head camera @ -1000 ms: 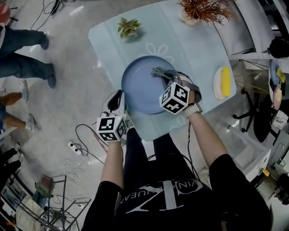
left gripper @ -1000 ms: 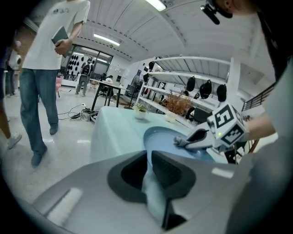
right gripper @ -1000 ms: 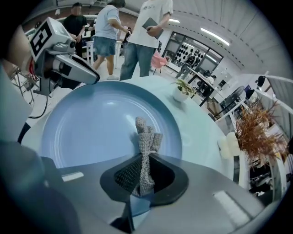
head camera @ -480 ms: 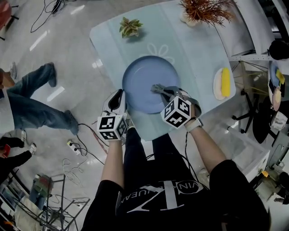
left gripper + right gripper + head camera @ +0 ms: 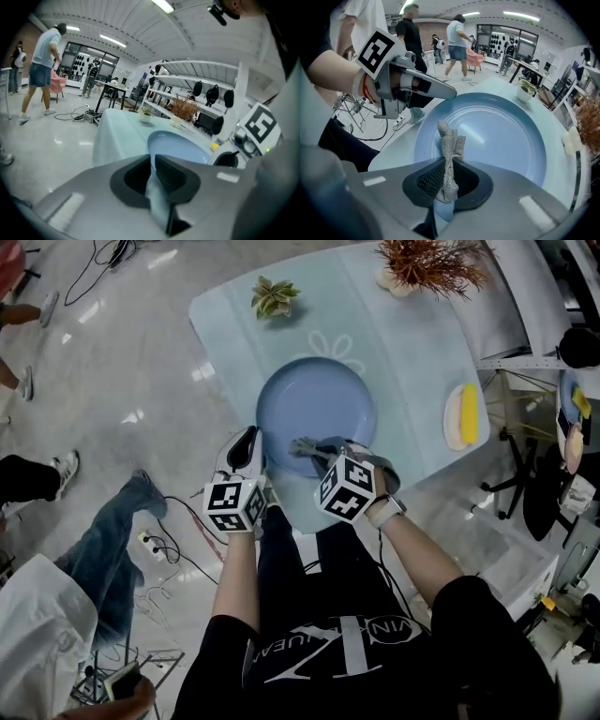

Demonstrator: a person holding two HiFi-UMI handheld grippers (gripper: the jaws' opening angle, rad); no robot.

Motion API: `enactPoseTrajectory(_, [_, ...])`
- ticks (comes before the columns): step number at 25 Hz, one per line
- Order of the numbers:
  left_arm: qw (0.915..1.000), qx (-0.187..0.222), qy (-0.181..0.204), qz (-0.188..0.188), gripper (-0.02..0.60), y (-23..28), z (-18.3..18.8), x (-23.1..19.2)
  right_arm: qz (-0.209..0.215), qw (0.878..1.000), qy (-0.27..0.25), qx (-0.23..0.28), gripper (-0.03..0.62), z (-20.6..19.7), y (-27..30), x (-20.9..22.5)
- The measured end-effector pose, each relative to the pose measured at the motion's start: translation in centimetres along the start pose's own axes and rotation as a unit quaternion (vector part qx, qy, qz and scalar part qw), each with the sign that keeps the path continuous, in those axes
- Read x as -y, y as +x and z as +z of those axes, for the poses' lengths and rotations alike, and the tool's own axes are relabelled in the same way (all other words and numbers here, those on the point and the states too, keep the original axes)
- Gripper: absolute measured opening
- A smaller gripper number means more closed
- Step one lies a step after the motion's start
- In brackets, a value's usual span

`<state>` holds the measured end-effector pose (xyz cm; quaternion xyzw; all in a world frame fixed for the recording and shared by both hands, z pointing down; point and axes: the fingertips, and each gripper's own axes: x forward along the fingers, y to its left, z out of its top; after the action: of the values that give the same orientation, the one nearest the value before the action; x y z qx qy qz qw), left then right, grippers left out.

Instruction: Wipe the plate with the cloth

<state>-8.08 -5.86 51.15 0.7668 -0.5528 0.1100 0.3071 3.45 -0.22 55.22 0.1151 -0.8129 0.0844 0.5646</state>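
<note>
On a pale blue table, the left claw is clamped on the near-left rim of a blue plate. The right claw pinches a grey mesh cloth over the plate's near edge. A small potted plant, a dried reddish bush and a dish holding something yellow stand well clear of the plate.

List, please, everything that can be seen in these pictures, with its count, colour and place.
plate: one, blue, middle of the table.
cloth: one, grey mesh, over the plate's near part.
table: one, pale blue cover, in front of the person.
small plant: one, green, far left of the table.
dried plant: one, reddish brown, far right corner.
small dish: one, pale, right edge, bearing a yellow item.
cables: several, black, floor left of the table.
left gripper: one, grey, jaws shut on the plate's near left rim.
right gripper: one, grey, jaws shut on the cloth.
</note>
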Motion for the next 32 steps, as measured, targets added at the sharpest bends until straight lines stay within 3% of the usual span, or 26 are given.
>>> enactPoseTrajectory(8, [1.0,0.0,0.0,-0.002,0.0,0.0,0.0,0.0,0.031,0.999,-0.006,0.028,0.041,3.5,1.2,-1.5])
enactPoseTrajectory(14, [1.0,-0.002,-0.003,-0.002,0.0,-0.1,0.0,-0.1,0.03,0.998,-0.002,0.055,0.043,5.9,2.0,-0.7])
enactPoseTrajectory(24, [1.0,-0.002,-0.003,-0.005,0.0,0.1,0.1,-0.1,-0.018,0.997,-0.024,0.071,0.043,9.0,2.9,4.5])
enactPoseTrajectory(32, [1.0,0.002,-0.004,-0.002,0.0,0.0,0.1,-0.1,-0.077,0.995,-0.03,0.063,0.043,8.8,2.6,9.6])
